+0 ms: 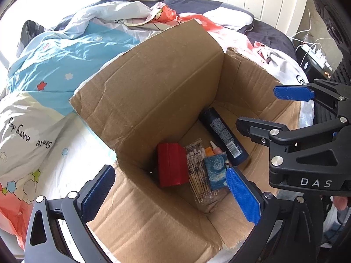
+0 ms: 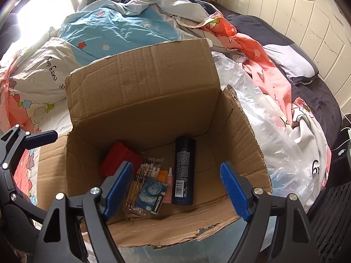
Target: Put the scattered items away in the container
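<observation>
While both grippers' jaws are held spread and empty, a dark bottle is seen lying inside the cardboard box.

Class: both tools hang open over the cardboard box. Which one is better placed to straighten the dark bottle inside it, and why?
Probably the right tool: the dark bottle lies lengthwise between its open fingers in the cardboard box. The left tool frames the red case instead.
</observation>
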Demonstrator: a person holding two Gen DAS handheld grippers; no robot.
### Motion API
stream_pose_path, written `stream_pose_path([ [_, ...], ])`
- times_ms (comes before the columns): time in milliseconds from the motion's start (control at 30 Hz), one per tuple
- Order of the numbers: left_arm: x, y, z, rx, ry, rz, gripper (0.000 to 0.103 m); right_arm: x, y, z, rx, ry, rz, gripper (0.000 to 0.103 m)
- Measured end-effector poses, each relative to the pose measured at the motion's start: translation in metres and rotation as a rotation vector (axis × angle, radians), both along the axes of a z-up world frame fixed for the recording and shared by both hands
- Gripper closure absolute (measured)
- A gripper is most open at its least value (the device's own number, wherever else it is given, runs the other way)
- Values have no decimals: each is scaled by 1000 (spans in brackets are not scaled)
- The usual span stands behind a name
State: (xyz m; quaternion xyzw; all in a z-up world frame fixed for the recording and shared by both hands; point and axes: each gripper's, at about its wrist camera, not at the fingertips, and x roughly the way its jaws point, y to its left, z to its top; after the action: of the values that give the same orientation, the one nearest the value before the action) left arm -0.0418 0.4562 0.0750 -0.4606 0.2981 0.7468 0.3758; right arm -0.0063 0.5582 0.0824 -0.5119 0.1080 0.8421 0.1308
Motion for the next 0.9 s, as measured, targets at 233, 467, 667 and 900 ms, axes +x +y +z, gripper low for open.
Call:
stream_pose_path([
  [233,1,-11,7,-8,-4,33,0,3,-8,7,4,4,2,24],
  [467,0,-29,14,-15,15,63,0,3,-20,16,11,19,24,24],
  [667,-1,-50,21,-7,31,100,0,2,-37,24,18,30,53,24],
  [900,-6,-72,29,-2,37,146,0,-2,-59,27,22,21,89,24],
])
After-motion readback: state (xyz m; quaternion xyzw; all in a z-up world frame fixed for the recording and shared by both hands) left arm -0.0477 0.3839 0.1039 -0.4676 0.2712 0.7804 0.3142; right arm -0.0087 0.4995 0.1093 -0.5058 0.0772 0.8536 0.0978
